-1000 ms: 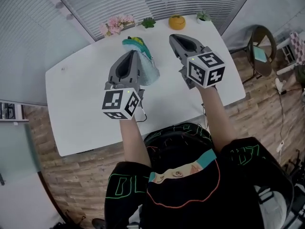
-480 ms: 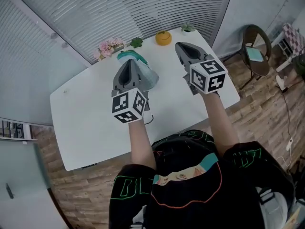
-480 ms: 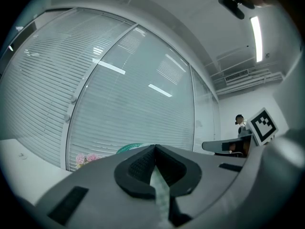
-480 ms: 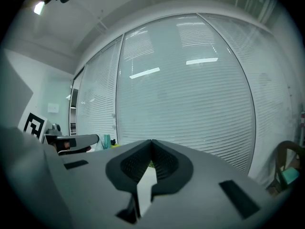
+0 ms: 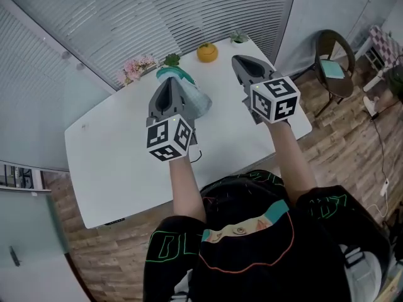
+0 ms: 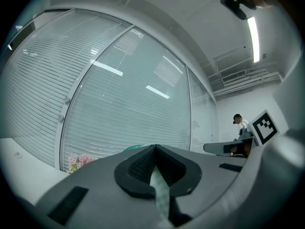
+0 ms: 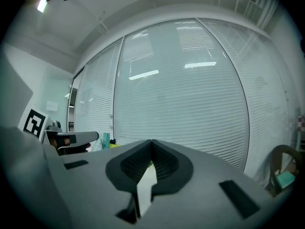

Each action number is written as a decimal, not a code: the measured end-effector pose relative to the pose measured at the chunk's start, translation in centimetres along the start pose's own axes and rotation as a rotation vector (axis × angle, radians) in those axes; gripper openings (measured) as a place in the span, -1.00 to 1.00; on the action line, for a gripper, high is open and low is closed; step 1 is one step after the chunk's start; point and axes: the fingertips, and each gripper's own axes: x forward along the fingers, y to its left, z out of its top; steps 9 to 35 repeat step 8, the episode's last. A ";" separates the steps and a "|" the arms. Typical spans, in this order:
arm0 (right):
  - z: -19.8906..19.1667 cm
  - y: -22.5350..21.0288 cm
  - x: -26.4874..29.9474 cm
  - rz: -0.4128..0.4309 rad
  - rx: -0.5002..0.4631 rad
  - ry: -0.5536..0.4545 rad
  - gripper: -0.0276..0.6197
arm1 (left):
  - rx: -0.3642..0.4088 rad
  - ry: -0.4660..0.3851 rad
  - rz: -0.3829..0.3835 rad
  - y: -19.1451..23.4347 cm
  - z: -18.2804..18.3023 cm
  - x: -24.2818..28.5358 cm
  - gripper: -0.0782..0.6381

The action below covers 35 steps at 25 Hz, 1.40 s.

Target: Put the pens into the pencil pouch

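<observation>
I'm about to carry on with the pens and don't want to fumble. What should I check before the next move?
1. Left gripper empty, jaws together: ok.
2. Right gripper empty, jaws together: ok.
3. Pencil pouch on the table: ok, though it is partly hidden behind the left gripper.
4. Pens lying outside the pouch: cannot tell; none shows on the bare tabletop.
5. Pouch mouth open: cannot tell.

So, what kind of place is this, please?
Probably an office meeting room: a white table, long blinds along the walls, and a chair at the side.
</observation>
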 end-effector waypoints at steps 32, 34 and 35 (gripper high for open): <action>0.5 -0.5 -1.2 0.006 -0.024 -0.014 -0.91 | -0.003 -0.010 0.018 -0.8 0.2 -0.2 -0.78; 0.5 -0.5 -1.2 0.006 -0.024 -0.014 -0.91 | -0.003 -0.010 0.018 -0.8 0.2 -0.2 -0.78; 0.5 -0.5 -1.2 0.006 -0.024 -0.014 -0.91 | -0.003 -0.010 0.018 -0.8 0.2 -0.2 -0.78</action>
